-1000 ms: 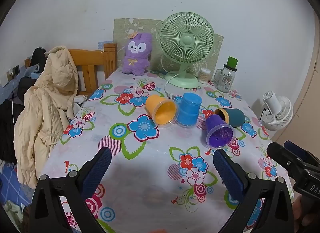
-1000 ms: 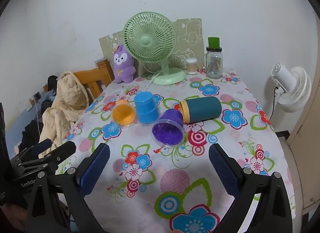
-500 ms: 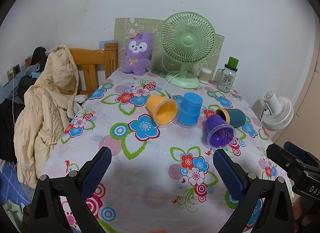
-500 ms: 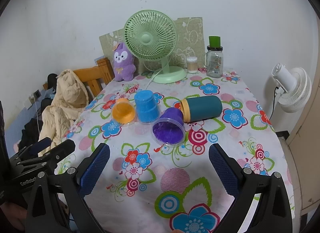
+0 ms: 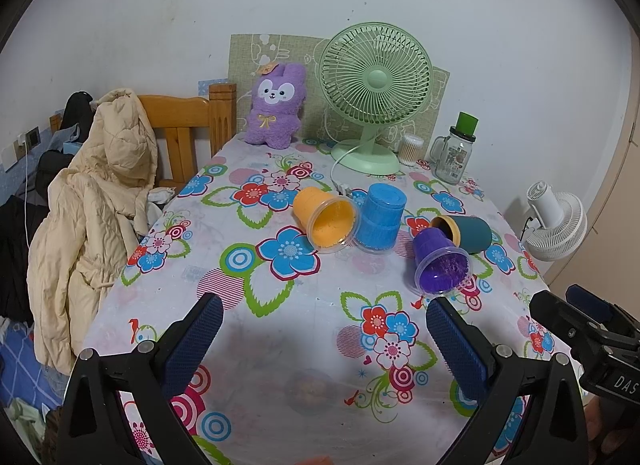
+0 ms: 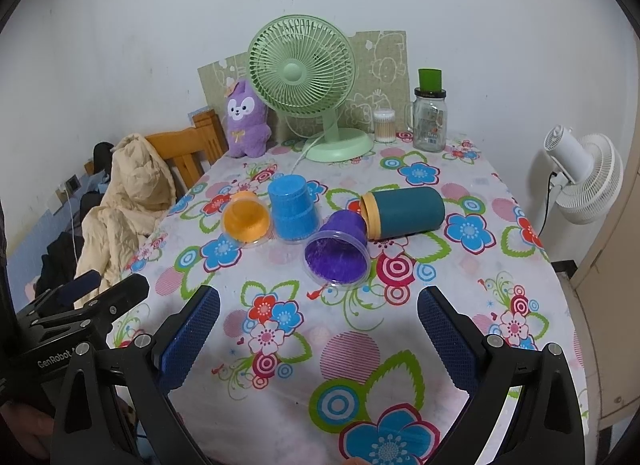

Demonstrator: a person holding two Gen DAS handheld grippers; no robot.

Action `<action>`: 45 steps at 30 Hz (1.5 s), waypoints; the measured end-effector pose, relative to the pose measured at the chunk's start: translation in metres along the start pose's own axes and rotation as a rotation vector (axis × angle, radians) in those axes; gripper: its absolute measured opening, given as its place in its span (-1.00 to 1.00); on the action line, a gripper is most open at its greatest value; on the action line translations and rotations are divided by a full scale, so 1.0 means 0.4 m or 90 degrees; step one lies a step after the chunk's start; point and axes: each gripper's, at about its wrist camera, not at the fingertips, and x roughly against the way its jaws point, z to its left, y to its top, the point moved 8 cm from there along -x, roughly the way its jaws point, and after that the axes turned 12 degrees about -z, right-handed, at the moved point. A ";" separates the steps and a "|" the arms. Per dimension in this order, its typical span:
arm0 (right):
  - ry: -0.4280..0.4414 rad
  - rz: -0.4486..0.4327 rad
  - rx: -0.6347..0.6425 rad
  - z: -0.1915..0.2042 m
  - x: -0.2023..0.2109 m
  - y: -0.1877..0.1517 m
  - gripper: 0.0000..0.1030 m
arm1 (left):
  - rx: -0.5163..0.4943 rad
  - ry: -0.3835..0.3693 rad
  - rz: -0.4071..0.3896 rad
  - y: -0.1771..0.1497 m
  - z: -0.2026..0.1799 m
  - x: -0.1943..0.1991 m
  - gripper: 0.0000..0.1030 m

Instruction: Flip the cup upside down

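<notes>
Several cups sit mid-table on the flowered cloth (image 5: pixel 320 345). An orange cup (image 5: pixel 325 219) (image 6: pixel 245 217) lies on its side, mouth toward me. A blue cup (image 5: pixel 380 217) (image 6: pixel 292 209) stands upside down beside it. A purple cup (image 5: pixel 438 261) (image 6: pixel 338 251) lies on its side, mouth toward me. A teal cup with an orange rim (image 5: pixel 466 231) (image 6: pixel 404 211) lies on its side behind it. My left gripper (image 5: pixel 324 341) is open and empty, short of the cups. My right gripper (image 6: pixel 318 339) is open and empty, in front of the purple cup.
A green desk fan (image 5: pixel 374 93), a purple plush rabbit (image 5: pixel 276 107), a cotton-swab jar (image 5: pixel 412 149) and a glass mug jar (image 5: pixel 454 153) stand at the back. A chair with a beige coat (image 5: pixel 96 201) is left; a white floor fan (image 5: pixel 556 221) is right.
Both grippers have drifted slightly forward toward the cups. The cups have not moved and both grippers stay open.
</notes>
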 end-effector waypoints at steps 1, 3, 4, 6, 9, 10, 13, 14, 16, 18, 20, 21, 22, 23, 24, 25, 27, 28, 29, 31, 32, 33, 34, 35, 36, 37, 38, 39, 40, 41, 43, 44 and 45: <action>0.002 0.002 0.000 0.000 -0.001 0.001 0.95 | 0.000 0.000 0.001 0.000 0.000 0.000 0.99; 0.001 0.001 0.001 0.000 0.000 0.001 0.95 | 0.000 -0.001 0.001 0.000 0.001 0.000 0.99; 0.000 0.002 0.002 0.000 0.000 0.001 0.95 | 0.000 0.000 0.001 0.000 0.000 0.000 0.99; 0.002 0.004 0.002 0.000 0.000 0.002 0.95 | 0.000 -0.002 0.002 0.000 0.000 0.000 0.99; 0.000 0.007 0.003 0.000 -0.002 0.001 0.95 | -0.001 -0.001 0.003 -0.011 -0.001 0.000 0.99; 0.000 0.008 0.003 -0.001 -0.001 0.001 0.95 | 0.000 -0.001 0.003 -0.011 -0.001 0.000 0.99; -0.002 0.009 0.003 0.000 -0.004 -0.001 0.95 | -0.001 0.000 0.004 -0.012 -0.001 0.000 0.99; -0.002 0.010 0.004 -0.001 -0.004 -0.002 0.95 | 0.000 0.000 0.004 -0.014 -0.001 0.001 0.99; -0.003 0.013 0.004 -0.002 -0.006 -0.004 0.95 | -0.001 0.000 0.005 -0.014 -0.001 0.000 0.99; -0.005 0.017 0.003 -0.003 -0.010 -0.009 0.95 | 0.001 0.000 0.008 -0.019 0.003 -0.005 0.99; -0.008 0.023 0.002 -0.006 -0.017 -0.015 0.95 | 0.001 0.000 0.011 -0.024 0.004 -0.008 0.99; -0.010 0.027 0.001 -0.008 -0.020 -0.018 0.95 | 0.002 0.000 0.014 -0.026 0.004 -0.012 0.99; -0.009 0.029 0.000 -0.010 -0.024 -0.019 0.95 | 0.003 -0.001 0.016 -0.029 0.004 -0.016 0.99; -0.009 0.030 -0.001 -0.012 -0.030 -0.020 0.95 | 0.004 -0.001 0.019 -0.031 0.005 -0.020 0.99; -0.009 0.032 -0.001 -0.015 -0.034 -0.020 0.95 | 0.005 0.000 0.023 -0.032 0.008 -0.026 0.99; -0.012 0.036 -0.001 -0.019 -0.040 -0.020 0.95 | 0.005 0.001 0.026 -0.033 0.009 -0.032 0.99; -0.019 0.043 0.000 -0.025 -0.052 -0.017 0.95 | 0.008 0.000 0.031 -0.035 0.010 -0.044 0.99; -0.024 0.048 0.001 -0.030 -0.062 -0.014 0.95 | 0.008 0.000 0.035 -0.033 0.011 -0.051 0.99; -0.027 0.052 0.001 -0.035 -0.073 -0.010 0.95 | 0.007 -0.001 0.037 -0.032 0.012 -0.060 0.99; -0.027 0.061 -0.002 -0.044 -0.101 -0.002 0.95 | 0.004 -0.002 0.039 -0.027 0.011 -0.078 0.99; -0.029 0.075 -0.007 -0.051 -0.125 0.001 0.95 | 0.001 -0.002 0.041 -0.024 0.010 -0.090 0.99; -0.032 0.083 -0.010 -0.055 -0.139 0.001 0.95 | -0.001 -0.002 0.043 -0.022 0.009 -0.099 0.99; -0.035 0.093 -0.016 -0.060 -0.159 0.005 0.95 | -0.005 -0.002 0.044 -0.019 0.008 -0.113 0.99; -0.035 0.102 -0.020 -0.062 -0.179 0.010 0.95 | -0.008 -0.001 0.047 -0.018 0.008 -0.125 0.99; -0.034 0.109 -0.021 -0.062 -0.194 0.015 0.95 | -0.011 0.000 0.049 -0.016 0.008 -0.137 0.99; -0.031 0.116 -0.020 -0.060 -0.212 0.025 0.95 | -0.013 0.001 0.053 -0.013 0.008 -0.153 0.99; -0.029 0.118 -0.019 -0.058 -0.225 0.033 0.95 | -0.013 0.002 0.056 -0.012 0.009 -0.163 0.99; -0.027 0.126 -0.016 -0.055 -0.244 0.040 0.95 | -0.013 0.002 0.061 -0.010 0.009 -0.175 0.99; -0.026 0.136 -0.014 -0.052 -0.260 0.045 0.95 | -0.013 0.001 0.064 -0.008 0.009 -0.188 0.99; -0.022 0.142 -0.015 -0.050 -0.276 0.049 0.95 | -0.013 0.000 0.065 -0.006 0.008 -0.198 0.99; -0.019 0.159 -0.021 -0.051 -0.312 0.053 0.95 | -0.016 0.000 0.069 -0.002 0.005 -0.219 0.99; -0.021 0.171 -0.027 -0.054 -0.331 0.053 0.95 | -0.017 -0.001 0.072 -0.001 0.002 -0.227 0.99; -0.019 0.178 -0.032 -0.057 -0.345 0.054 0.95 | -0.017 -0.004 0.073 0.001 -0.001 -0.234 0.99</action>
